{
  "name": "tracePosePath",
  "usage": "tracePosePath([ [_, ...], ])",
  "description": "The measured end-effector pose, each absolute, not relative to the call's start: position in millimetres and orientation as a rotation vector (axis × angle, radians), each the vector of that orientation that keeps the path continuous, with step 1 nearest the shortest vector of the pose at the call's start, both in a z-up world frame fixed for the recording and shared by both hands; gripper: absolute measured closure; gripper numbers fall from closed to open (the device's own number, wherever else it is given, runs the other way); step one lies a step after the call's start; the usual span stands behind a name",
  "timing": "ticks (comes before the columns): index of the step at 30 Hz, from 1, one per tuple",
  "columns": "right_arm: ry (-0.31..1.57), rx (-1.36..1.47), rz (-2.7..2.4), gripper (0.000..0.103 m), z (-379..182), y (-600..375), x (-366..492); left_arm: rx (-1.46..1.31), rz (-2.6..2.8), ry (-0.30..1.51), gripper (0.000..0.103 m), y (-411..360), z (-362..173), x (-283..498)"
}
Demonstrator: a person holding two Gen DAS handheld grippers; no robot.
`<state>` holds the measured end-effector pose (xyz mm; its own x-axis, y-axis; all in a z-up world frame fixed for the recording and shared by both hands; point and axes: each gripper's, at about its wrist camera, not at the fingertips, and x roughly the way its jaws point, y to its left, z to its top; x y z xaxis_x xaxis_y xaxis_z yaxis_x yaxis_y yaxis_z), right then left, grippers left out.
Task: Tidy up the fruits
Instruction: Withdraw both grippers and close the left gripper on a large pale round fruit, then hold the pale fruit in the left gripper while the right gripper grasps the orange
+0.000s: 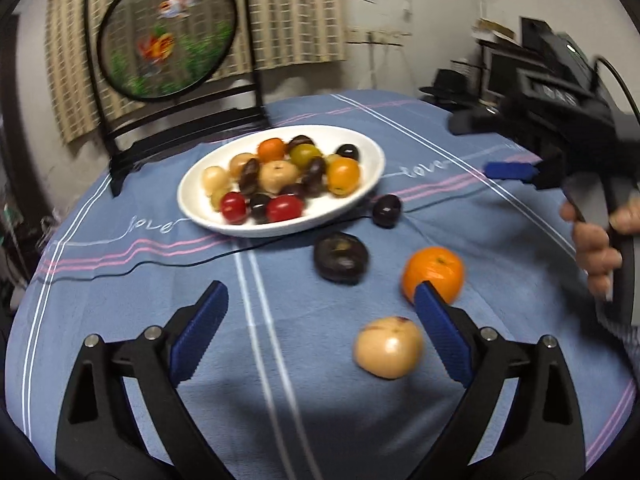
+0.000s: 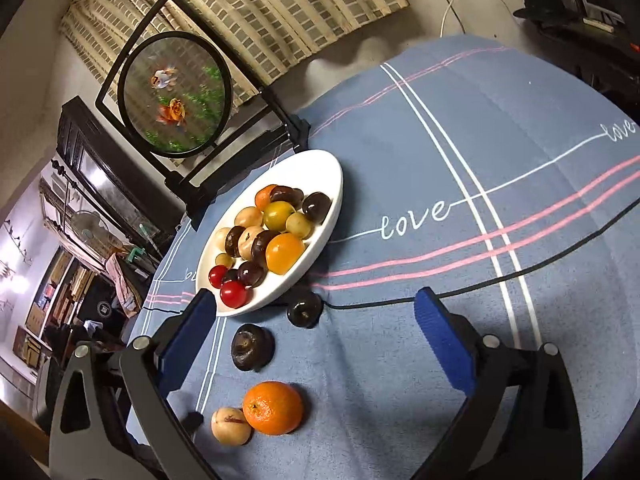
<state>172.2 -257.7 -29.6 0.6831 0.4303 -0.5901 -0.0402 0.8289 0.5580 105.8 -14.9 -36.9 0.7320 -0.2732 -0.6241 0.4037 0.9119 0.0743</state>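
Observation:
A white oval plate [image 1: 372,152] [image 2: 332,184] heaped with several small fruits sits mid-table. On the blue cloth in front of it lie a small dark plum [image 1: 386,210] [image 2: 305,308], a larger dark fruit [image 1: 341,258] [image 2: 253,347], an orange [image 1: 434,270] [image 2: 273,408] and a pale peach-coloured fruit [image 1: 388,347] [image 2: 231,426]. My left gripper [image 1: 320,294] is open and empty, its right pad just in front of the orange. My right gripper [image 2: 316,298] is open and empty above the cloth, with the loose fruits towards its left finger. In the left wrist view, its blue pad [image 1: 508,171] and the hand [image 1: 596,248] holding it show at the right.
A round fish-painted screen in a black stand [image 1: 168,36] [image 2: 176,92] stands behind the plate at the table's far edge. A thin black cable [image 1: 160,260] crosses the cloth. Shelves and a black hat [image 1: 450,82] lie beyond the right side.

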Motion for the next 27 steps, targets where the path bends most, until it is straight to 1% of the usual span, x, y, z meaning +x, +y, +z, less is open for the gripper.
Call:
tracePosePath([
  [6, 0.787, 0.54, 0.282, 0.003, -29, -256, 171, 0.252, -0.454, 0.739, 0.006, -26, -48, 113],
  [14, 0.802, 0.543, 0.277, 0.003, -30, -257, 172, 0.251, -0.47, 0.776, 0.009, -27, -51, 112],
  [18, 0.807, 0.543, 0.272, 0.003, -31, -257, 171, 0.257, -0.48, 0.802, 0.031, -30, -54, 114],
  [21, 0.81, 0.544, 0.269, 0.003, -32, -258, 172, 0.252, -0.501, 0.811, 0.037, -31, -55, 114],
  [23, 0.814, 0.544, 0.269, 0.003, -32, -258, 172, 0.252, -0.533, 0.823, 0.048, -33, -57, 113],
  [24, 0.816, 0.544, 0.27, 0.003, -33, -258, 172, 0.248, -0.563, 0.842, 0.058, -35, -58, 113],
  [25, 0.818, 0.545, 0.27, 0.003, -33, -257, 172, 0.251, -0.575, 0.853, 0.06, -37, -60, 113],
  [27, 0.818, 0.545, 0.27, 0.003, -33, -258, 172, 0.258, -0.572, 0.855, 0.06, -38, -60, 112],
])
